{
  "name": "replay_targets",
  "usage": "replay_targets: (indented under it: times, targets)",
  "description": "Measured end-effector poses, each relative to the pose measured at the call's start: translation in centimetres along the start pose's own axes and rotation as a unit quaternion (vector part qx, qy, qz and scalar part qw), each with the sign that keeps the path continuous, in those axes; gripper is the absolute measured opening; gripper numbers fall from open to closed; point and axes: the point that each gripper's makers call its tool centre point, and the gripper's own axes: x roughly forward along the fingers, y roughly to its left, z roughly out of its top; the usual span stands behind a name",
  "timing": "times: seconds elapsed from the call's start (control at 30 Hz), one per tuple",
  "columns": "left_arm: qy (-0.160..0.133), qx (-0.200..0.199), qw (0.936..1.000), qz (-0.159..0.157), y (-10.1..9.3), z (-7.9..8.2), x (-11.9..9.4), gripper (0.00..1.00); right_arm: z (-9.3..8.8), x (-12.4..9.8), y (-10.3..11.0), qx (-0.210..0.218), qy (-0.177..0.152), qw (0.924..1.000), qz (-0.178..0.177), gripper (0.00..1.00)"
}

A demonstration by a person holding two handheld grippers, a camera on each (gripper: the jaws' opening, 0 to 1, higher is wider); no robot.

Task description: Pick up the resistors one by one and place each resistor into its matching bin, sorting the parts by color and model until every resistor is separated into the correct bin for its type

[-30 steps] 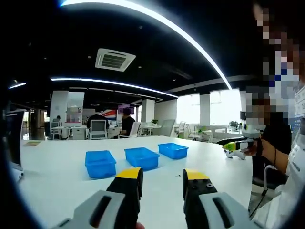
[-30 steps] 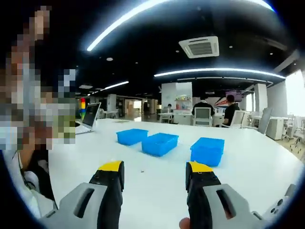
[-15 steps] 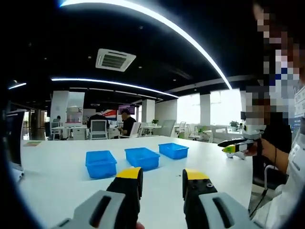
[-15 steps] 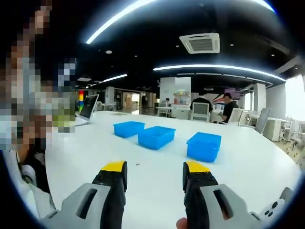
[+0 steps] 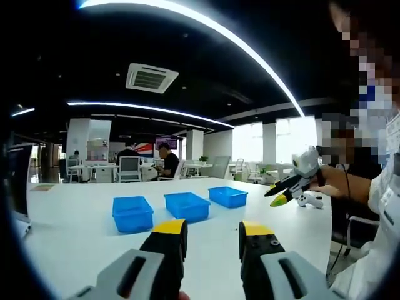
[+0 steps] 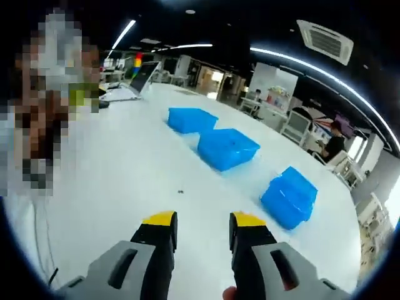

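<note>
On the white desk [image 6: 94,162] of this open office I see three blue bins [image 6: 227,148] at my right claw [image 6: 200,220]'s twelve to two o'clock and one tiny resistor [image 6: 180,192] lying just ahead at eleven, both claws released and empty, the right one nearer.

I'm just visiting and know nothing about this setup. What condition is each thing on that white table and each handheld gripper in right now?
Left gripper: open, holding nothing, above the table.
Right gripper: open, holding nothing, tilted toward the table.
Three blue bins: upright in a row, contents not visible.
Small dark part: lying loose on the white table, too small to identify.
Laptop: open, at the far edge.
</note>
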Motion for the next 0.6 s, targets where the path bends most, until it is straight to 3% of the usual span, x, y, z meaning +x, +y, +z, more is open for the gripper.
replay_targets:
  times: [0.13, 0.37, 0.6]
  targets:
    - [0.004, -0.004, 1.0000, 0.000, 0.1, -0.4, 0.2, 0.35, 0.5, 2.6, 0.6, -0.073, 0.036, 0.9957, 0.044, 0.28]
    - [0.001, -0.003, 1.0000, -0.001, 0.0, 0.0, 0.0, 0.34, 0.6, 6.1, 1.0, -0.113, 0.082, 0.9859, 0.092, 0.26]
    - [0.003, -0.003, 1.0000, 0.000, 0.0, 0.0, 0.1, 0.34, -0.7, 8.7, 1.1, -0.155, 0.129, 0.9712, 0.127, 0.15]
